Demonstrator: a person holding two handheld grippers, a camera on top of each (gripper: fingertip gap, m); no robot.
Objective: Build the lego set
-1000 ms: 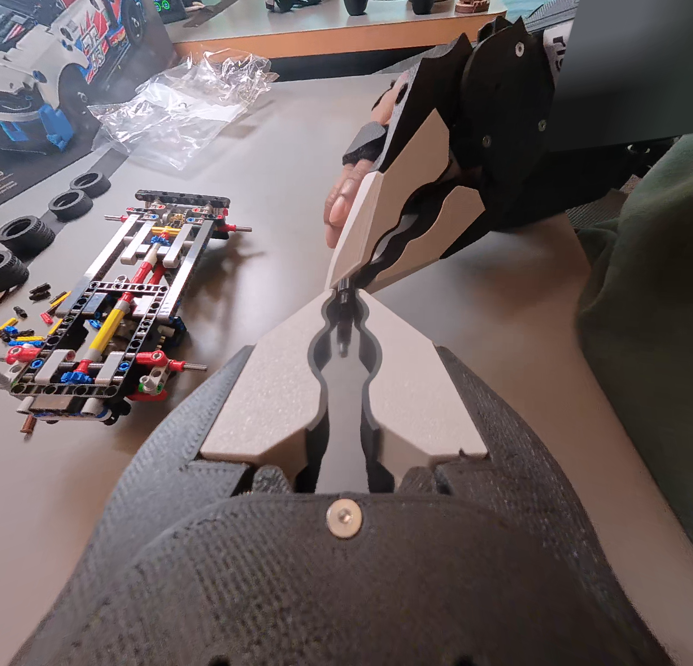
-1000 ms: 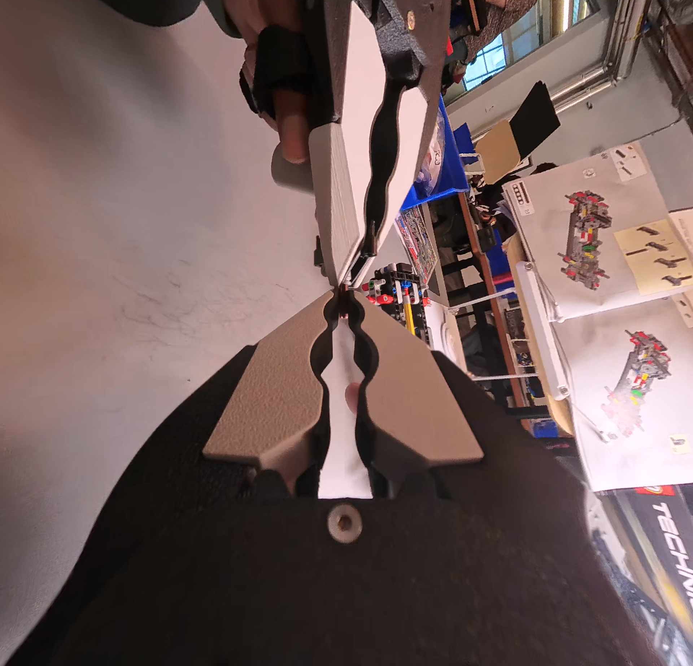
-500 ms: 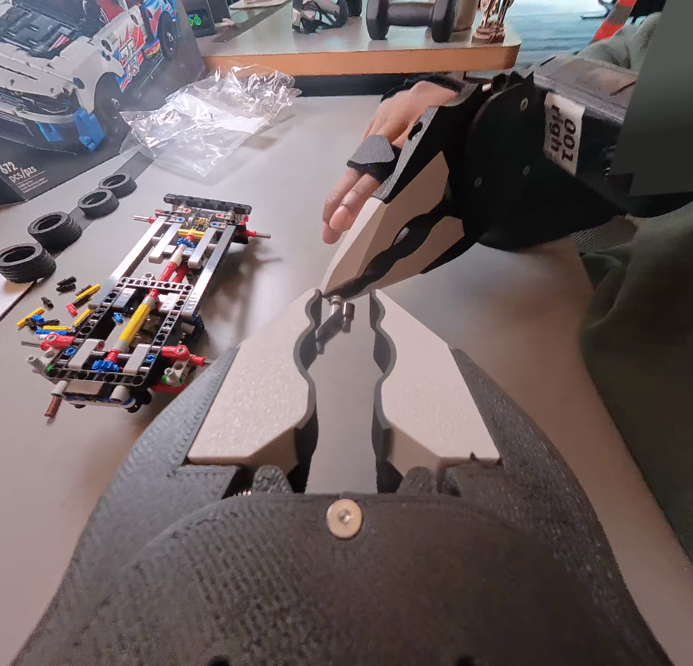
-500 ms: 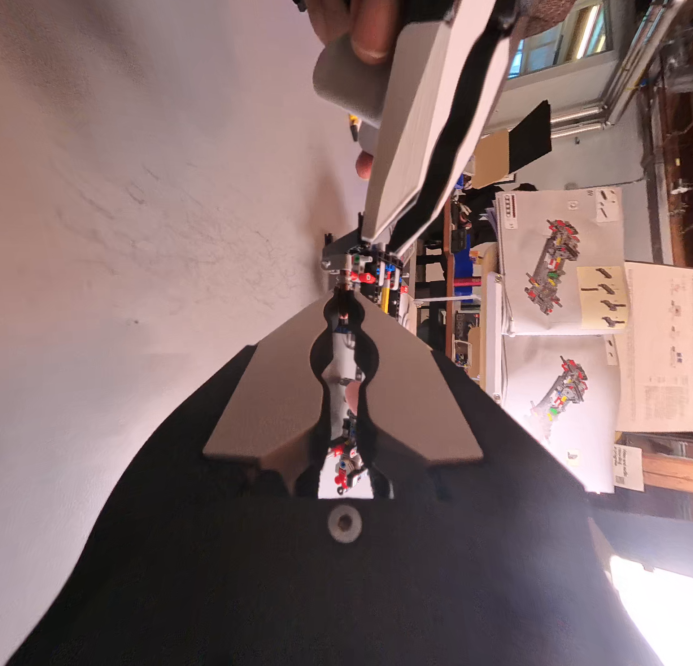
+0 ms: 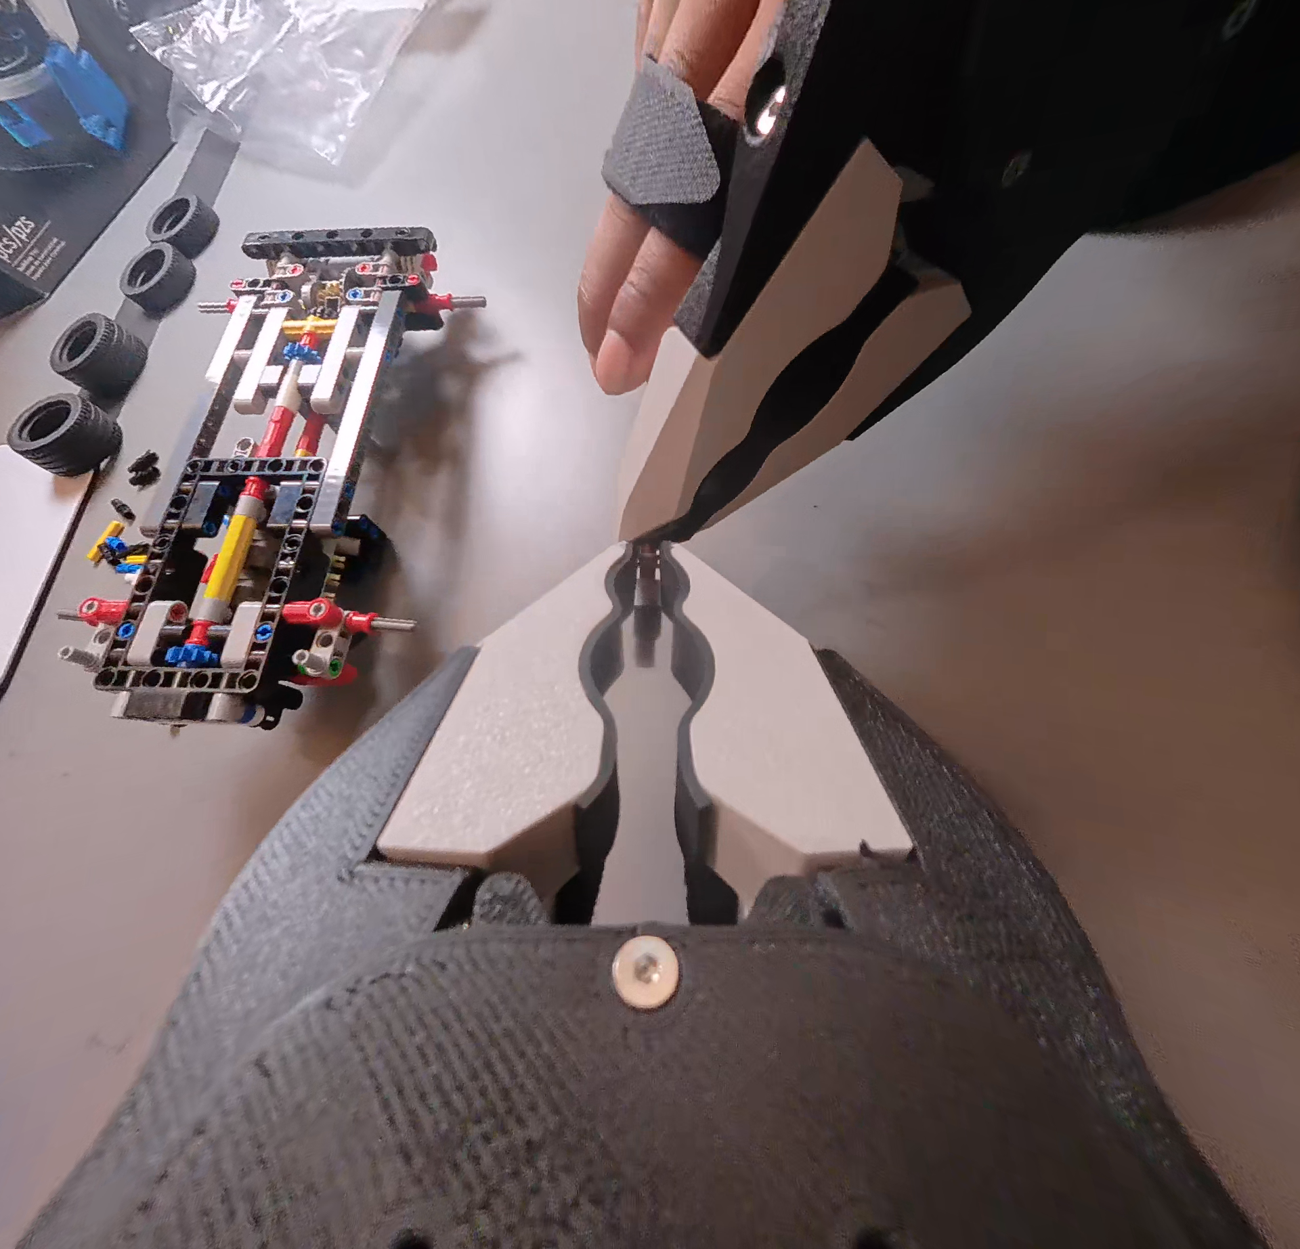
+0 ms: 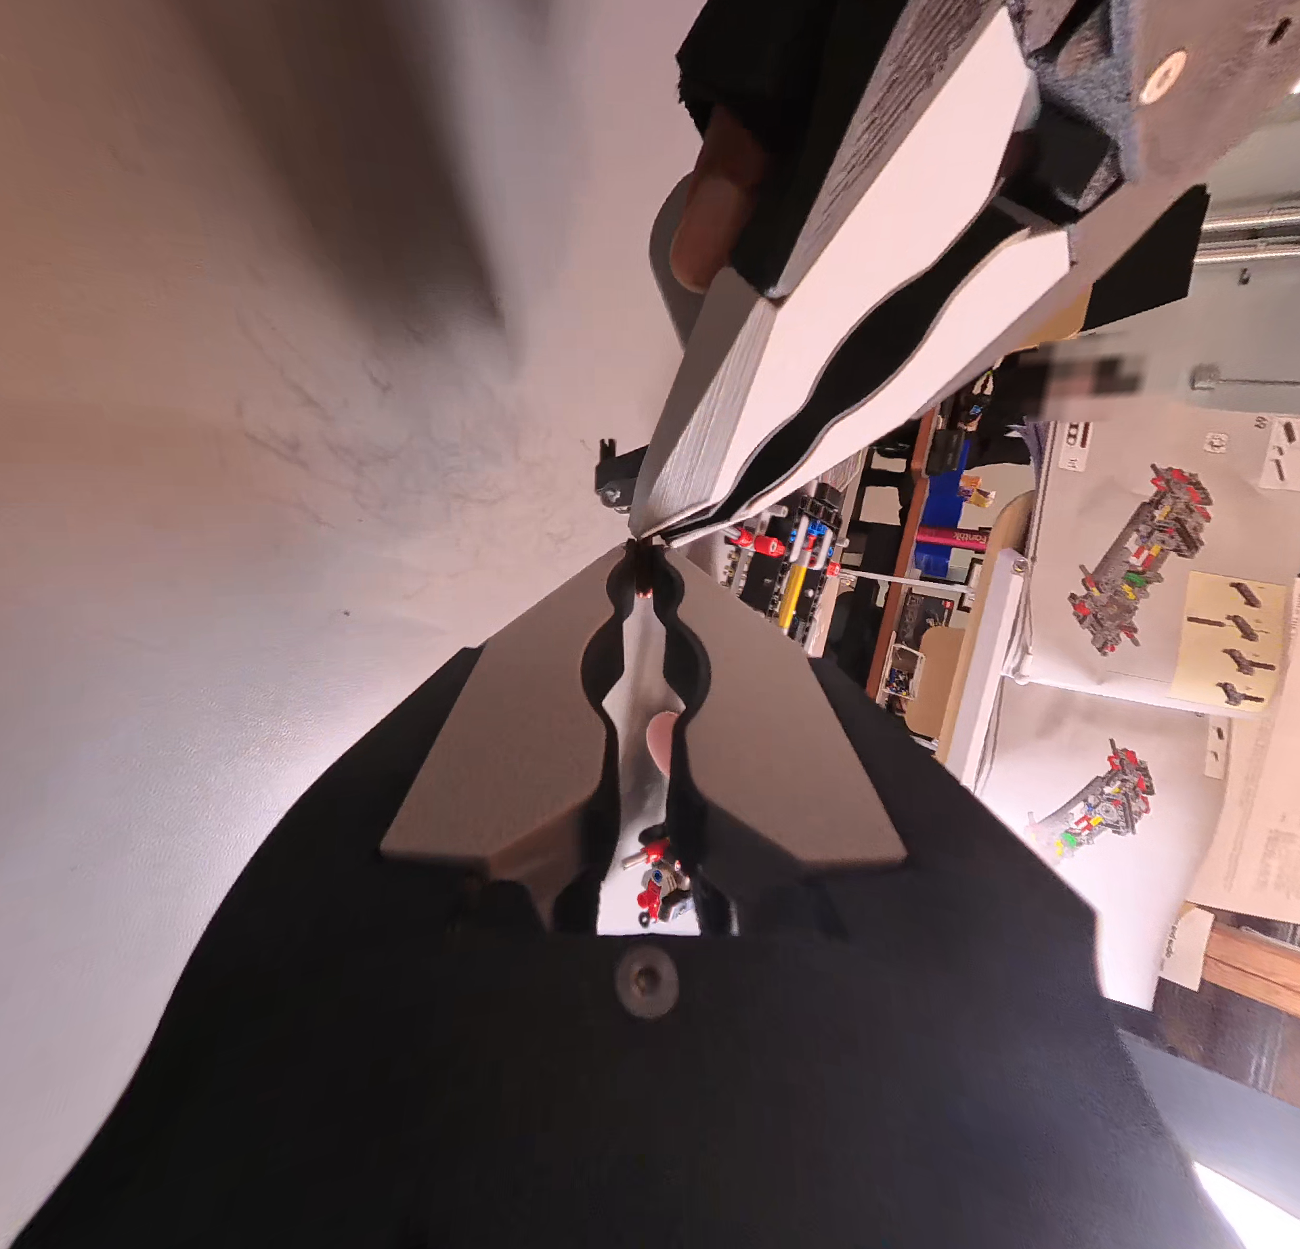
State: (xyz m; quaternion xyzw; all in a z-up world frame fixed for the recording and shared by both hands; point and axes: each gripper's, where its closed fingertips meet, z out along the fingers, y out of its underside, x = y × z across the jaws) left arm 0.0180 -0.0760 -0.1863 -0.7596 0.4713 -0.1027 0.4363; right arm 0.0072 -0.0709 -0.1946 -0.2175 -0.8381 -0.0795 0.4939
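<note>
My left gripper (image 5: pixel 648 550) is shut on a small dark Lego pin (image 5: pixel 646 610) that sits upright between its fingertips. My right gripper (image 5: pixel 661 531) comes in from the upper right and meets it tip to tip, shut on the same small piece (image 6: pixel 641 582). In the right wrist view my right gripper (image 6: pixel 644 555) is at the bottom and the left gripper (image 6: pixel 651 533) comes down from the top right. Both are held above the table. The partly built car chassis (image 5: pixel 260 484) lies flat to the left. It also shows behind the fingertips in the right wrist view (image 6: pixel 795 568).
Several black tyres (image 5: pixel 98 350) and loose small pins (image 5: pixel 116 547) lie left of the chassis. A crumpled plastic bag (image 5: pixel 295 55) and the set's box (image 5: pixel 42 90) lie at the back left. An open instruction booklet (image 6: pixel 1154 582) stands beyond the chassis. A person's hand (image 5: pixel 633 287) holds the right gripper.
Half a second ago my left gripper's fingers stood apart around the piece; now they are closed on it. Both grippers have tilted while staying tip to tip. The chassis has not moved.
</note>
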